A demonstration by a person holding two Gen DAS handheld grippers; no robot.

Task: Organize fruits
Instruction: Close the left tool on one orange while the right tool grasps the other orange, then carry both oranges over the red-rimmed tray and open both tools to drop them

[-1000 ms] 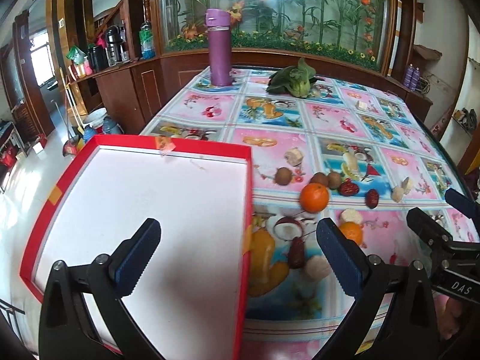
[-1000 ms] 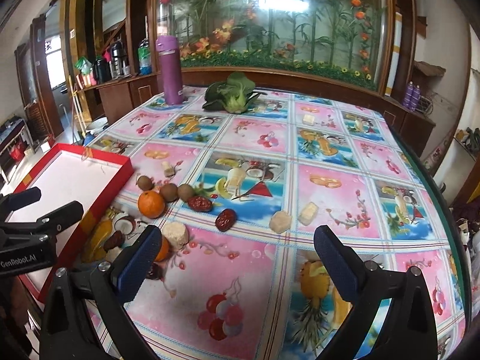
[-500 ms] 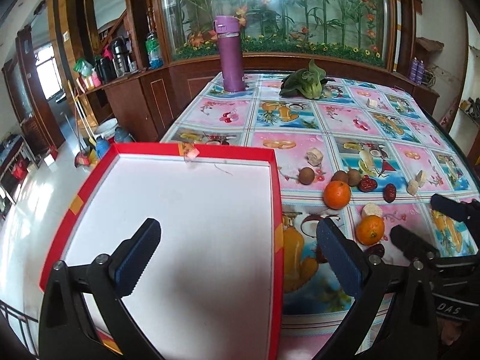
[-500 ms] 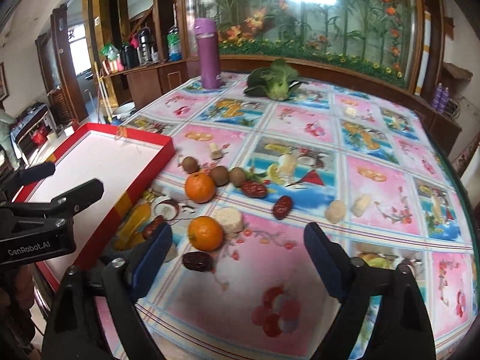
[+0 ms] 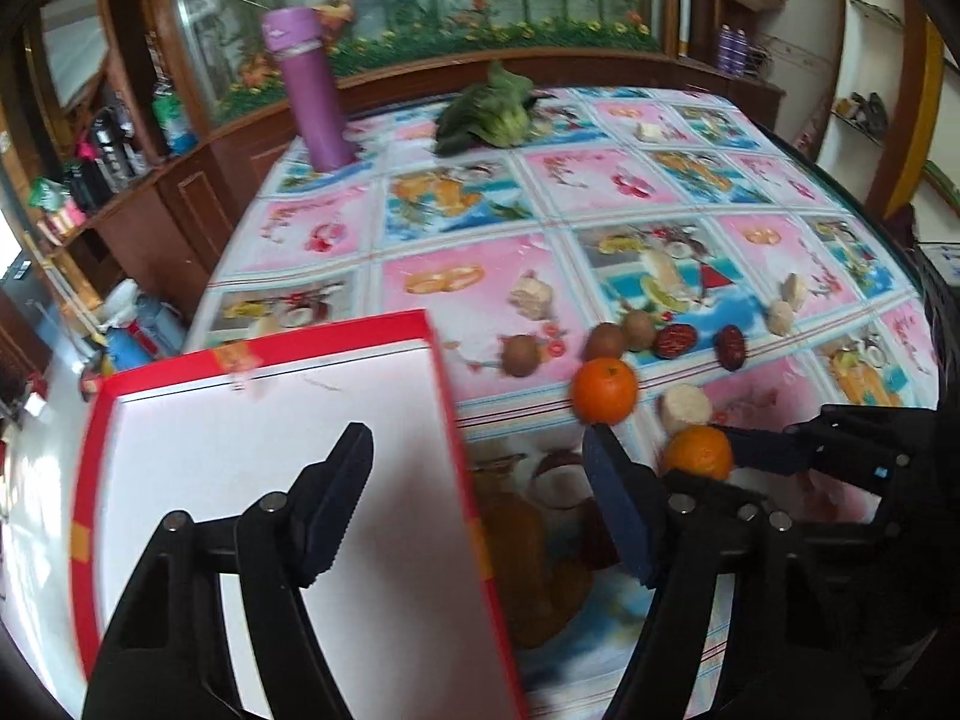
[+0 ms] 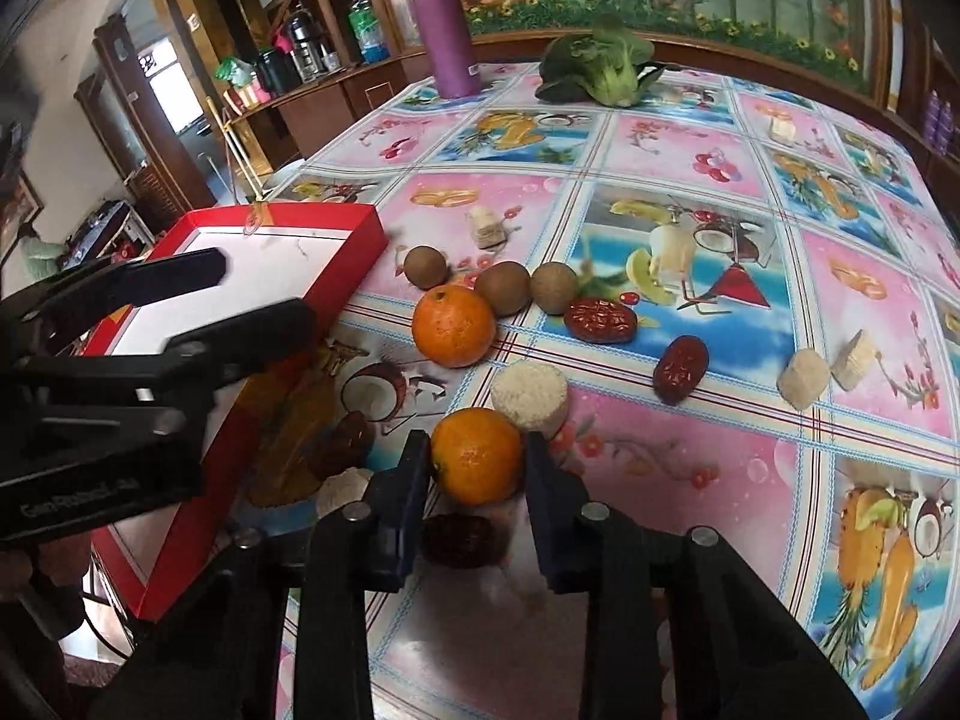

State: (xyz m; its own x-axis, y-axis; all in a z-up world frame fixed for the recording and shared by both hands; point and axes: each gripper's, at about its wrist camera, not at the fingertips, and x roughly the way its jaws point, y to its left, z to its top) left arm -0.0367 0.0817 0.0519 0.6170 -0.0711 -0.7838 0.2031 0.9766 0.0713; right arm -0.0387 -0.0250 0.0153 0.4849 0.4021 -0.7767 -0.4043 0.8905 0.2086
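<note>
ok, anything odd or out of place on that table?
Yes: a leafy green vegetable lies loose at the table's far end beside the purple flask, well away from the fruit. The red tray sits askew, overhanging the table edge.

Fruit-print table (image 6: 690, 150) (glossy) bears oranges (image 6: 453, 324), dates (image 6: 600, 319), red tray (image 6: 354, 222).

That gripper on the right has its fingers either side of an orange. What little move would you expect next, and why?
Probably closing on it. The right hand-held gripper straddles the nearer orange, fingers close on both sides but seemingly not yet pinching. The red tray sits beside it, bare inside, so gripping then lifting across looks likely.
</note>
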